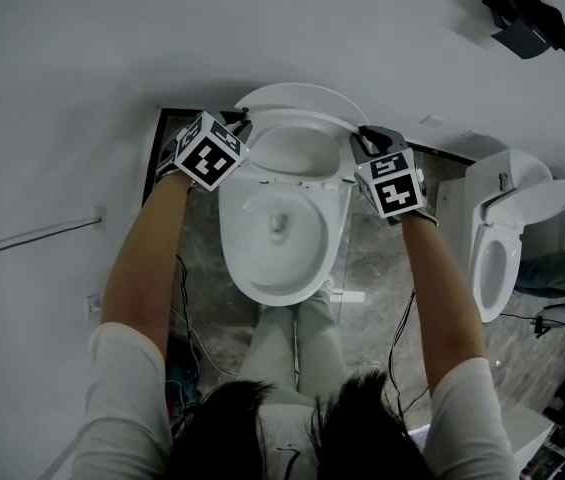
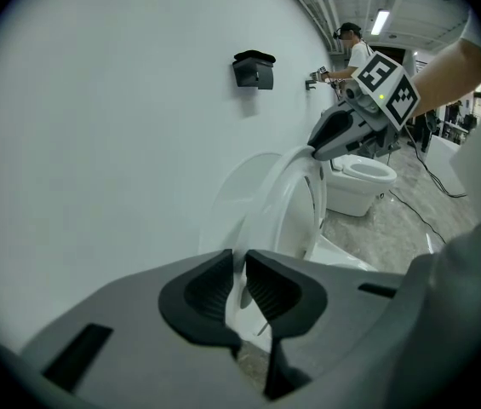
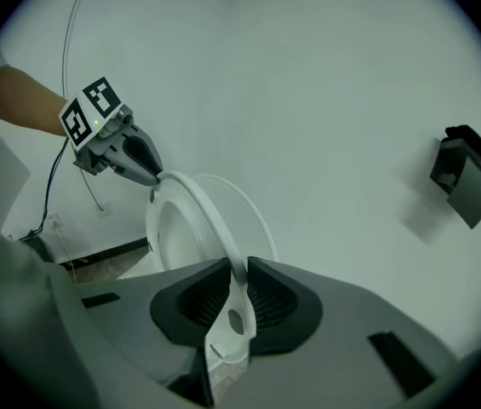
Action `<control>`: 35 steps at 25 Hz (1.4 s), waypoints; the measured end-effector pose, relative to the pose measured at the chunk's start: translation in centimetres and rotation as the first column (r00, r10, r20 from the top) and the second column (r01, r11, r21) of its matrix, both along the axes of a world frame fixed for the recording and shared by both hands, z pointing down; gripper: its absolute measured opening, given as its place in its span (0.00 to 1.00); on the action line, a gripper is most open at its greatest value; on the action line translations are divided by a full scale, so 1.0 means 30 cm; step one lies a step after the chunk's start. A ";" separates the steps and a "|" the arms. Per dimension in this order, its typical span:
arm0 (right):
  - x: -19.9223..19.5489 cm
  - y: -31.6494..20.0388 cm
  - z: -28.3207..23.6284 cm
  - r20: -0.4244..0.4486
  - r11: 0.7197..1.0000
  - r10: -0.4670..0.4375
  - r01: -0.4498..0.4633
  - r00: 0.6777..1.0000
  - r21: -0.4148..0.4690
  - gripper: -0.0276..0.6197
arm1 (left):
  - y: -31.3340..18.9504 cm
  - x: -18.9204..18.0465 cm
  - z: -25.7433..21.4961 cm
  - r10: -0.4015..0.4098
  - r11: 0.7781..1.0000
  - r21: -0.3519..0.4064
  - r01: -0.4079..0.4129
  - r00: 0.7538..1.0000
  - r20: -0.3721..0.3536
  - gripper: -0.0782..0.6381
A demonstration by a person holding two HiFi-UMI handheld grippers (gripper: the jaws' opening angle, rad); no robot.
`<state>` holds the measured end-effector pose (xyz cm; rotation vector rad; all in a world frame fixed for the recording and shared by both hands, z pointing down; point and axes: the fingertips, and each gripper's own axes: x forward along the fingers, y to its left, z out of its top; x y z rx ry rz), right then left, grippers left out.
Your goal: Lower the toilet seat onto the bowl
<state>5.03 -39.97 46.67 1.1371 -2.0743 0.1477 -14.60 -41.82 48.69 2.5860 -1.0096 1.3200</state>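
Observation:
A white toilet stands against the wall, its bowl [image 1: 277, 243] open below me. The seat [image 1: 297, 136] is tilted forward off the upright lid [image 1: 292, 93]. My left gripper [image 1: 240, 126] is shut on the seat's left rim, and my right gripper [image 1: 359, 140] is shut on its right rim. In the left gripper view the pads of the left gripper [image 2: 238, 284] pinch the thin white edge of the seat [image 2: 295, 194], with the right gripper [image 2: 329, 139] at the far side. In the right gripper view the right gripper [image 3: 239, 298] clamps the seat [image 3: 202, 211], and the left gripper [image 3: 142, 164] holds its far edge.
A second toilet [image 1: 507, 233] stands to the right with its seat up. A black box [image 1: 527, 16] is fixed to the wall above it. A thin rail [image 1: 32, 236] runs along the wall at left. Cables [image 1: 187, 328] lie on the marbled floor. A person [image 2: 355, 45] stands far off.

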 end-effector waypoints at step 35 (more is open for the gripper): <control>-0.058 0.408 0.037 -0.021 0.969 -0.186 0.180 0.982 -0.168 0.20 | 0.381 -0.041 0.043 0.123 0.984 -0.141 -0.107 0.987 0.108 0.25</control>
